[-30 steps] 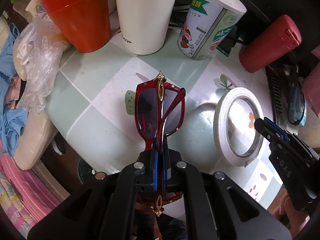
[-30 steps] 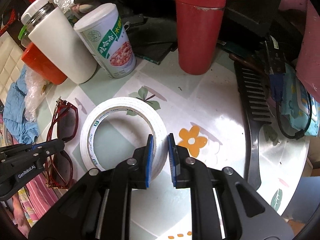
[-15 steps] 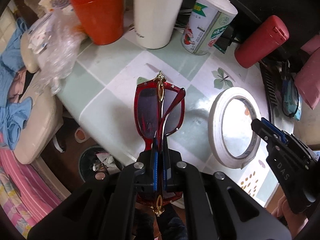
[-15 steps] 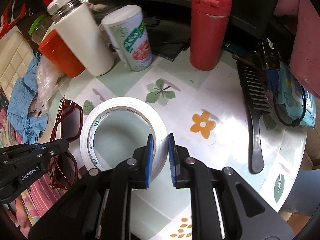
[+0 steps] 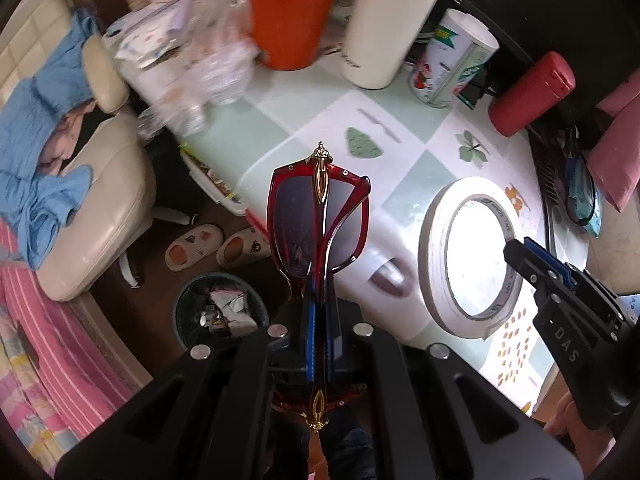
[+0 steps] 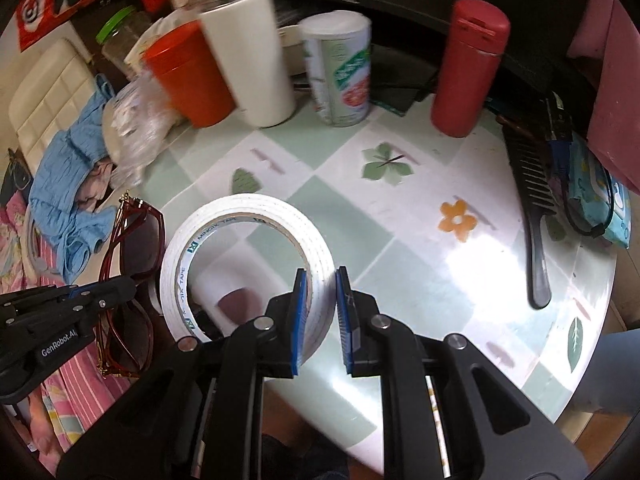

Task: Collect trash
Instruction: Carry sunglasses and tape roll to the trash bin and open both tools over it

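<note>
My left gripper [image 5: 319, 344] is shut on folded red sunglasses [image 5: 316, 224] and holds them in the air over the table's left edge. They also show in the right wrist view [image 6: 132, 248], with the left gripper [image 6: 120, 286] there too. My right gripper [image 6: 322, 312] is shut on the wall of a large white tape roll [image 6: 248, 216] and holds it above the round table [image 6: 420, 264]. The roll [image 5: 468, 256] and right gripper [image 5: 520, 250] also show in the left wrist view. A dark trash bin [image 5: 220, 310] with crumpled scraps stands on the floor below the sunglasses.
At the table's back stand an orange cup [image 5: 292, 12], a white flask [image 5: 394, 20], a green-white can [image 5: 456, 60] and a red bottle [image 5: 532, 92]. Crumpled plastic [image 5: 216, 60] lies at the left. A black comb [image 6: 532, 216] lies at the right. A cream chair [image 5: 92, 216] and slippers [image 5: 216, 246] stand beside the bin.
Both grippers have risen and pulled back with the sunglasses and tape roll. The left view now reaches past the table edge, showing floor, slippers and the trash bin.
</note>
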